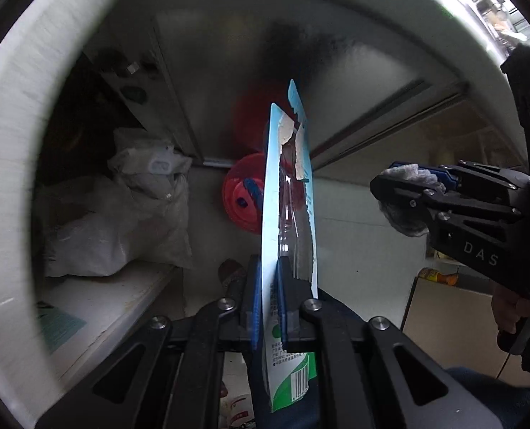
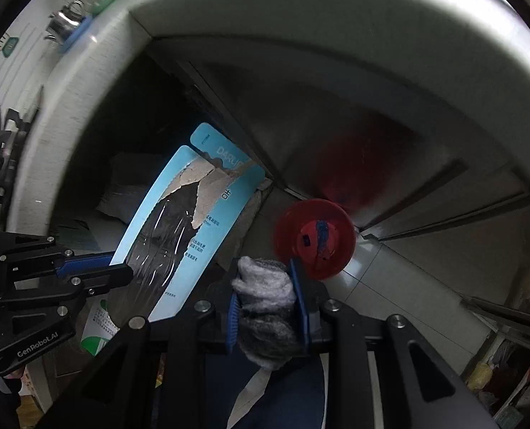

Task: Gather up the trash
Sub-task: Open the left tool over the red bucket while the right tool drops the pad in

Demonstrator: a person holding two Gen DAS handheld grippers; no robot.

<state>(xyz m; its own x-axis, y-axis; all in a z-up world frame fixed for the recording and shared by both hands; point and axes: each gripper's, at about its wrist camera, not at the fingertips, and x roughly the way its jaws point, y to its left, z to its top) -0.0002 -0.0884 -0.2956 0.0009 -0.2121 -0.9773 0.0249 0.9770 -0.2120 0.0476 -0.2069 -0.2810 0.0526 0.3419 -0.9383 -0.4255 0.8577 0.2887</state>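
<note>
Left hand-held gripper (image 1: 269, 286) is clamped on a torn blue blister card (image 1: 286, 193), its blue pads (image 1: 256, 307) pinching the card's lower part so that the card stands edge-on in the left wrist view, reaching toward twelve o'clock. In the right wrist view the same left hand-held gripper (image 2: 122, 273) comes in from nine o'clock, and the blister card (image 2: 193, 221) shows its face: pale blue print, ripped grey cardboard near the top, and a clear plastic bubble down the middle.

Crumpled white plastic bags (image 1: 122, 207) lie at nine o'clock in the left wrist view, in a dark recess under a pale tabletop edge (image 1: 11, 143) that curves around the frame. A red round bin (image 1: 243, 196) sits on the tiled floor (image 1: 354, 243) just behind the card, partly hidden by it, with something blue inside it. From the right wrist view the red bin (image 2: 315, 236) is at about one o'clock from the right gripper's tips, in front of a grey metal panel (image 2: 336, 125).

Right hand-held gripper (image 2: 268, 298) is closed on a grey wad (image 2: 265, 293) of fibrous material, which bulges between its blue pads (image 2: 233, 316). In the left wrist view this right hand-held gripper (image 1: 400, 196) enters from three o'clock with the grey wad (image 1: 407, 171) in its tips, a hand (image 1: 511, 304) behind it at four o'clock.
</note>
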